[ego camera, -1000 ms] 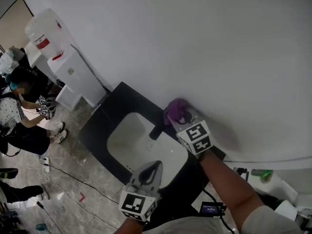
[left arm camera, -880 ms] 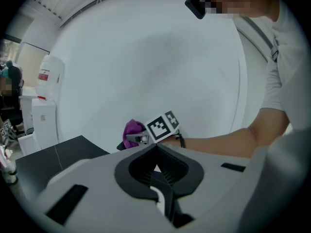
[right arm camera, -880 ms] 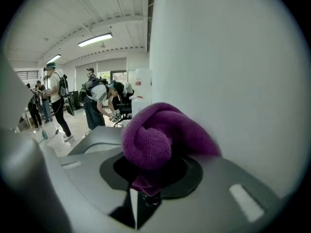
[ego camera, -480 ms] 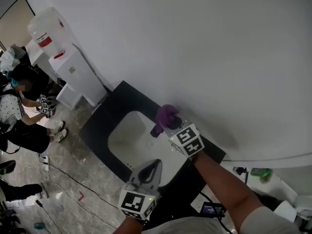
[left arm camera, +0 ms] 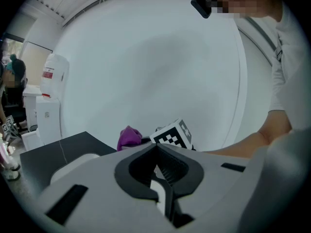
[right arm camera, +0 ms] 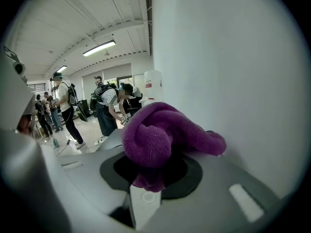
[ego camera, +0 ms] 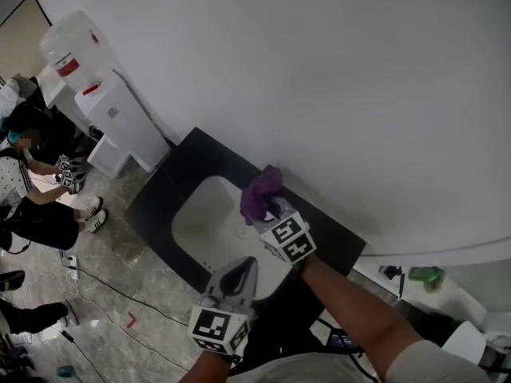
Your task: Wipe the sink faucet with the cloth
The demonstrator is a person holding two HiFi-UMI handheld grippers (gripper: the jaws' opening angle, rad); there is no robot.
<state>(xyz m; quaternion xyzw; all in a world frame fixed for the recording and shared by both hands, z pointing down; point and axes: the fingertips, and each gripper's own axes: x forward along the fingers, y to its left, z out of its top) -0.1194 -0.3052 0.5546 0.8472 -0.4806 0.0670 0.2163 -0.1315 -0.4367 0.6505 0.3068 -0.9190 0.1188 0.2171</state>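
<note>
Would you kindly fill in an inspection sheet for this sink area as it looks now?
Surface: black countertop around a white sink basin.
Job's things: purple terry cloth bunched at the basin's back edge; faucet hidden behind it.
Clutter: small green item at far right.
Grippers: right tongs shut on the cloth; left tongs shut, empty, near the basin's front rim.
Cables: thin black cables across the grey marble floor.
Surroundings: white wall, white water dispenser, seated person.
</note>
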